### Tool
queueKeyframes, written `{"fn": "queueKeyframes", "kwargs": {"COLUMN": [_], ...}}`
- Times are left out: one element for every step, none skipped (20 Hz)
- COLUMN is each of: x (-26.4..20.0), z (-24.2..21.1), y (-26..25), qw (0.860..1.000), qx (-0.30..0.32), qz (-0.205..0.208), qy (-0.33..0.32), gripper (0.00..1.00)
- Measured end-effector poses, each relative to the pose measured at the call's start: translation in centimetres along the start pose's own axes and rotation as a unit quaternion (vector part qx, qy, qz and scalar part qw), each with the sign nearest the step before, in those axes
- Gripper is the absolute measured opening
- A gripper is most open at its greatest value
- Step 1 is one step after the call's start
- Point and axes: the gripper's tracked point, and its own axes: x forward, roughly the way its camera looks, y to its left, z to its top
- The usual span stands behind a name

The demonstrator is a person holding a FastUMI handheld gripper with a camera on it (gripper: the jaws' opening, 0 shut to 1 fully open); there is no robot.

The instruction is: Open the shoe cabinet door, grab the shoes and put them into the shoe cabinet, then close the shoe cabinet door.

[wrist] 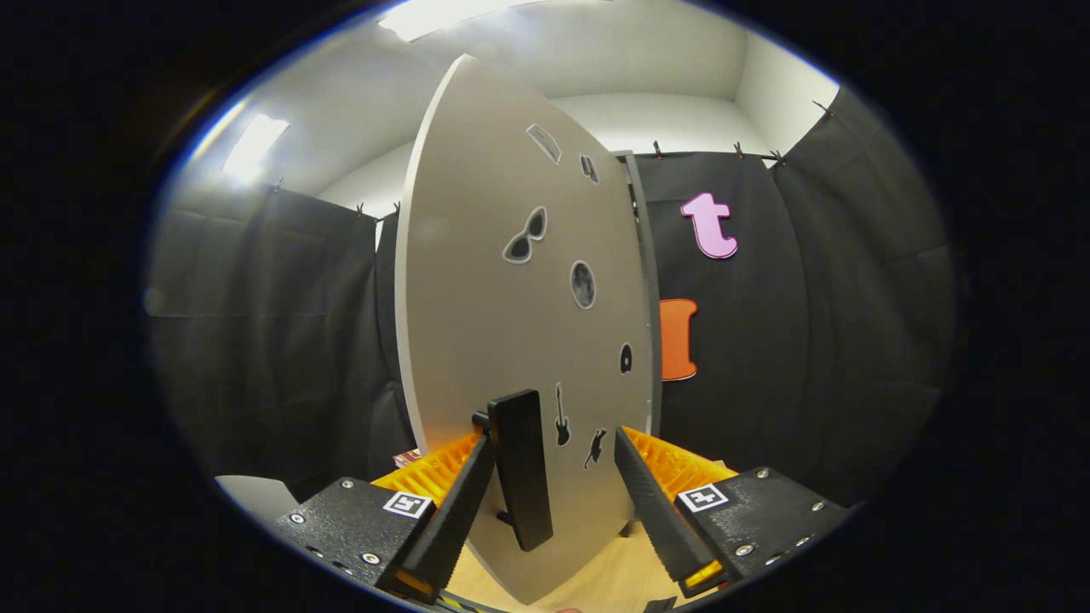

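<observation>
The shoe cabinet door (511, 323) stands right in front of the gripper (553, 477). The door is a flat, smooth, pale grey board, and the round camera makes its edges look bent like a bow. It is swung partly open, so its thin left edge points toward the camera and its face turns to the right. Small dark stickers (524, 236) sit on that face: a pair of sunglasses, a round moon shape, a little guitar and a few more. A black handle (521, 468) sticks out low on the door. It is a long, straight bar with a smooth, dull look, held off the door on short posts. The gripper's two fingers are spread apart, and the low part of the door and the handle stand between them. The left finger (456, 507) rests against the handle's left side. The right finger (651, 502) has a ridged, toothy edge and stays clear of the door, so the gripper is not squeezing anything. Behind the door's right edge stands the narrow grey side of the cabinet frame (645, 281). The floor (588, 587) under the door is light tan and smooth. Black cloth (281, 340) hangs in soft folds around the booth, with white walls above it.
</observation>
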Motion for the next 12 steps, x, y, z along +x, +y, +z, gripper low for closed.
{"fn": "queueKeyframes", "kwargs": {"x": [0.5, 0.8, 1.3, 1.8, 2.4, 3.2, 3.8, 4.4, 4.7, 5.0, 5.3, 5.7], "z": [0.0, 0.1, 0.1, -0.2, -0.3, -0.3, -0.3, -0.6, -0.3, -0.4, -0.2, -0.6], "y": [0.7, 1.2, 1.6, 2.0, 2.2, 2.5, 3.0, 3.6, 3.5, 3.8, 4.1, 4.7], "qw": [1.000, 1.000, 1.000, 1.000, 1.000, 1.000, 1.000, 1.000, 1.000, 1.000, 1.000, 1.000], "qx": [-0.004, -0.008, -0.008, -0.007, -0.001, 0.005, 0.015, 0.015, 0.013, 0.007, 0.007, 0.008], "qz": [0.003, 0.004, 0.002, -0.003, -0.008, -0.011, -0.008, -0.009, -0.013, -0.016, -0.018, -0.018], "qy": [0.000, -0.001, -0.002, -0.004, -0.005, -0.005, -0.005, 0.001, -0.005, -0.005, -0.010, -0.005], "gripper": [0.90, 0.90, 0.90, 0.91, 0.91, 0.92, 0.92, 0.92, 0.93, 0.94, 0.95, 0.94]}}
